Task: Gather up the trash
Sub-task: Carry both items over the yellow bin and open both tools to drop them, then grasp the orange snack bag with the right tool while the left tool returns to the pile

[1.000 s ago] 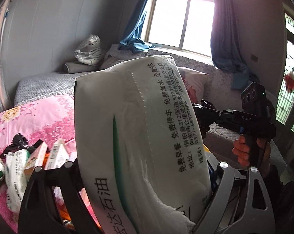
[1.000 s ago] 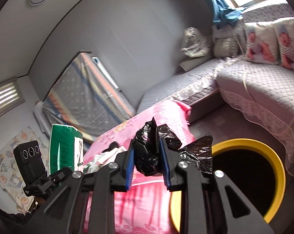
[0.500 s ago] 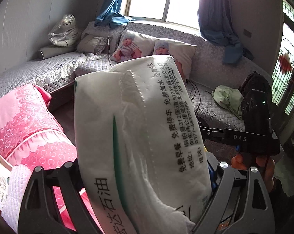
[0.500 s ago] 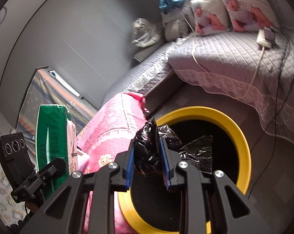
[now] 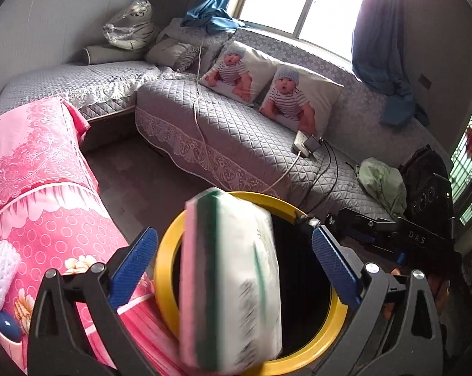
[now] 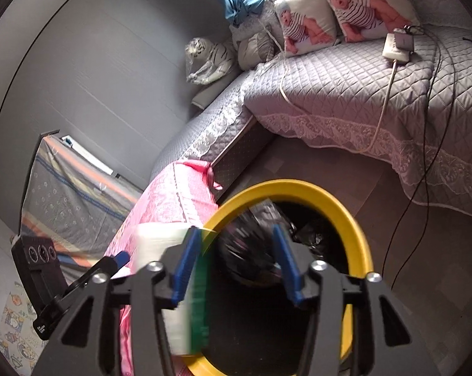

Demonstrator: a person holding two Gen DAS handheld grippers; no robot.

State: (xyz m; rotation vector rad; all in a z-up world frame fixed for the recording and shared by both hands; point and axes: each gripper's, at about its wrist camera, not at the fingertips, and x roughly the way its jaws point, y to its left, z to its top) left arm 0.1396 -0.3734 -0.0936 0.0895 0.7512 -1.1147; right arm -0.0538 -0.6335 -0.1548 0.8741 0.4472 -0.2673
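- Now, left gripper (image 5: 234,260) is spread wide, released; the white pack (image 5: 233,285) is blurred above the yellow bin (image 5: 336,322).
- Right gripper (image 6: 236,260) is likewise released; the black bag (image 6: 245,257) is over the bin's mouth.
- Best hold both clear of the rim.

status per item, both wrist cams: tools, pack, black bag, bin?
left tool: open, nothing gripped
right tool: open, nothing gripped
tissue pack: loose, motion-blurred, over the bin rim
black bag: loose, blurred, between the right tool's fingers over the bin mouth
bin: upright, no lid, black liner inside
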